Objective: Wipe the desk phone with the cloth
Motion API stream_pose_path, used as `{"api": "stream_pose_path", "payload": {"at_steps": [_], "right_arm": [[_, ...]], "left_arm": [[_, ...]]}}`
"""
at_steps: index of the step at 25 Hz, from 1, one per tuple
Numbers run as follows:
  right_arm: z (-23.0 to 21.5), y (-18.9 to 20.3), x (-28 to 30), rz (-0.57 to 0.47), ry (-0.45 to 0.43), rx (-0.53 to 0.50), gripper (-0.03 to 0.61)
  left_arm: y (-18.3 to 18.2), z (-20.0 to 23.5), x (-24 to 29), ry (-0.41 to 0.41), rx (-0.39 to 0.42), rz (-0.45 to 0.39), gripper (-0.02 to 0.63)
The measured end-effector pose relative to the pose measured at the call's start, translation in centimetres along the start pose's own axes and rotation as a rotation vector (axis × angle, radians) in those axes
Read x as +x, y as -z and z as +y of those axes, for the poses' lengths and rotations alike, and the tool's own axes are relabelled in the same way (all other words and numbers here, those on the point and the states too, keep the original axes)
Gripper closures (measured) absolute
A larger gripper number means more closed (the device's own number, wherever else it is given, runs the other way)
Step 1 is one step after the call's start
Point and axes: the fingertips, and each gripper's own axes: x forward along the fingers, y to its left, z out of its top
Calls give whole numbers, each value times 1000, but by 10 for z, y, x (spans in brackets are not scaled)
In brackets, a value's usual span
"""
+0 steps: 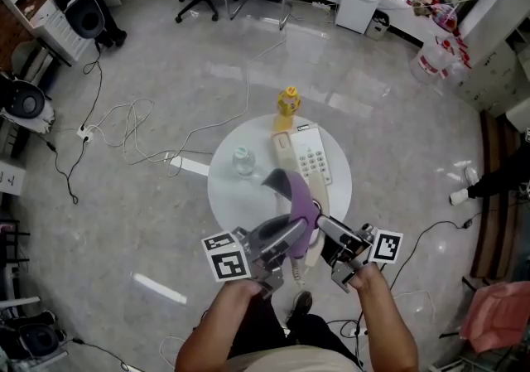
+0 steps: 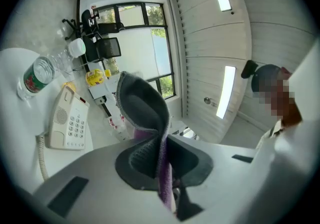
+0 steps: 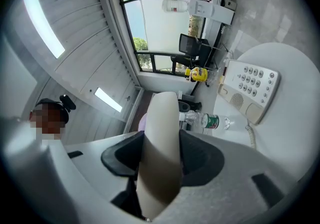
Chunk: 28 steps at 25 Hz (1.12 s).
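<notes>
The cloth [image 2: 142, 113] is pinched in the left gripper [image 2: 160, 173], just left of the handset [image 3: 162, 128], which is clamped lengthwise by the right gripper [image 3: 161, 160].

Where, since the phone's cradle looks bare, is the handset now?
In the right gripper view the handset stands clamped in the right gripper, off the phone base, which lies further right on the round table, near the water bottle.

Bright window [image 2: 145, 38] daylight, fisheye-bent edges (dark corners)
</notes>
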Motion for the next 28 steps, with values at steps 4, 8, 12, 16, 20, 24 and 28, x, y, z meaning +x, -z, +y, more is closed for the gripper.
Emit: {"api": "stream_pose_path", "payload": {"at_steps": [4, 8, 12, 16, 20, 24, 28], "right_arm": [[-1, -13, 4, -20, -14, 6, 377], [4, -25, 8, -42, -43, 12, 377], [13, -14, 12, 23, -70, 10, 377], [16, 14, 9, 85, -72, 4, 377], [23, 27, -4, 65, -81, 30, 377], [26, 36, -15, 59, -75, 34, 377], [23, 33, -20, 20, -56, 44, 377]], "left_arm": [[13, -8, -6, 29, -2, 44, 572], [24, -15, -14, 42, -1, 77, 572], [16, -10, -15, 28, -23, 31, 572], [-10, 4, -19, 8, -71, -82, 572], [-32, 18, -20, -45, -67, -152, 572], [-49, 26, -20, -52, -90, -214, 572], [-43, 18, -9, -38, -64, -160, 572]]}}
